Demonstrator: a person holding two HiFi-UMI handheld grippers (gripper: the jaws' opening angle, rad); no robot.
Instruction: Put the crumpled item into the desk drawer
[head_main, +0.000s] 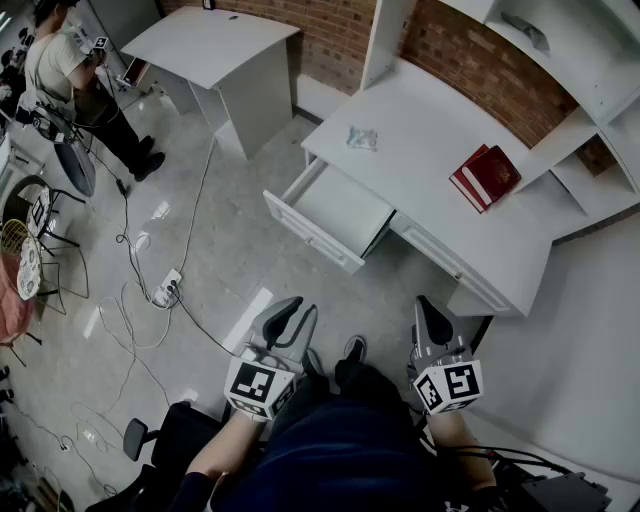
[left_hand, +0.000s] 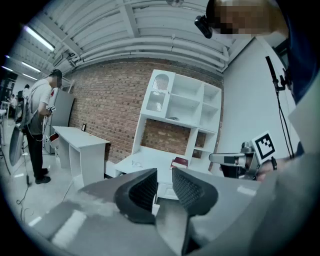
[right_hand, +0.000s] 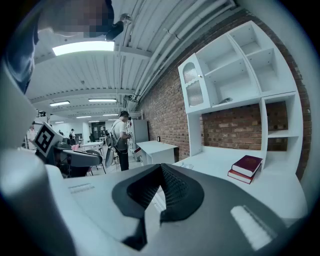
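Lying on the counter (head_main: 440, 215) past the open drawer (head_main: 338, 208), the crumpled item (head_main: 361, 138) is well ahead, about midway between both grippers. The left gripper (head_main: 290, 310) has its jaws apart (empty), and the right gripper (head_main: 432, 312) has its jaws together.

Two red books (head_main: 486, 177), one crumpled item (head_main: 362, 138), one open drawer (head_main: 340, 210)

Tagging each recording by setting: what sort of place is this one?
Probably an open lab or office workspace staged with home furniture: a white desk with shelves against a brick wall, loose cables and a power strip on the floor, and another person working farther back.
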